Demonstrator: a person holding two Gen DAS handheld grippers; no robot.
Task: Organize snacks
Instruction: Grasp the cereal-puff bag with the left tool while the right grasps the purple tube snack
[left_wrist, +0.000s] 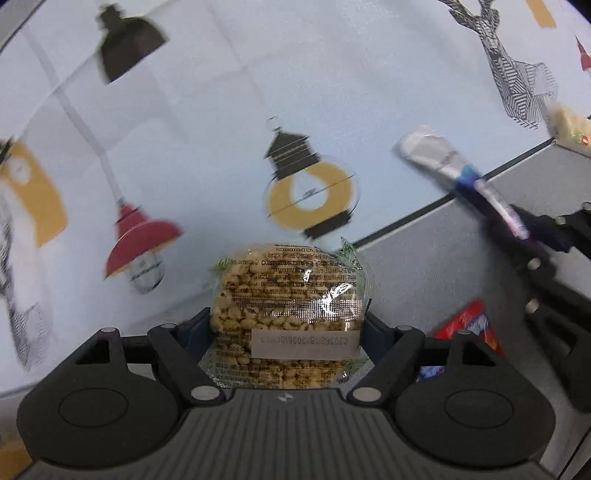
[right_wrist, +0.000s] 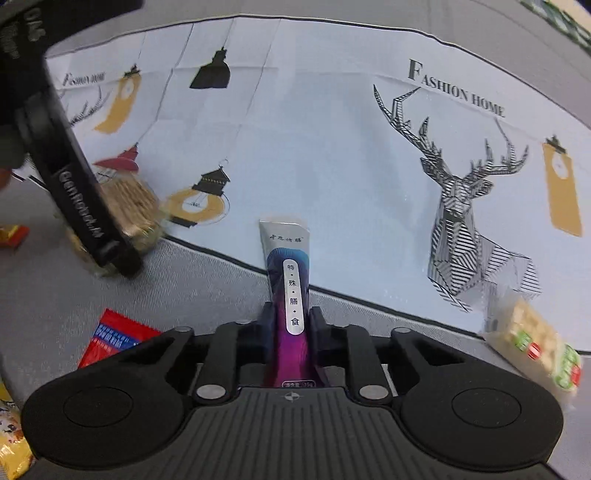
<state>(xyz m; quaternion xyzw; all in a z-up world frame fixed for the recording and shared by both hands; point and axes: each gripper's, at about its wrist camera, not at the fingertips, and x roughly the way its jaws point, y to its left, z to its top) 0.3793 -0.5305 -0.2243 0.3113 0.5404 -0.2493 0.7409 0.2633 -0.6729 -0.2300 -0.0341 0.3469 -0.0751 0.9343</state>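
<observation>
At 6 o'clock of the left wrist view, a clear pack of puffed grain snack (left_wrist: 286, 314) is held between the fingers of the left gripper (left_wrist: 288, 326), over the edge of the printed cloth (left_wrist: 221, 110). A red packet (left_wrist: 469, 326) is seen at 4 o'clock on the grey surface (left_wrist: 424, 280). In the right wrist view, the right gripper (right_wrist: 290, 325) is closed narrowly on a purple sachet (right_wrist: 290, 291), and a pale wrapped snack (right_wrist: 535, 343) lies at 4 o'clock.

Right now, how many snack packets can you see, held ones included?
6: puffed-grain pack in the left jaws, purple stick sachet in the right jaws, red packet, pale packet, orange wrapper, yellow bag. More may lie out of frame.
</observation>
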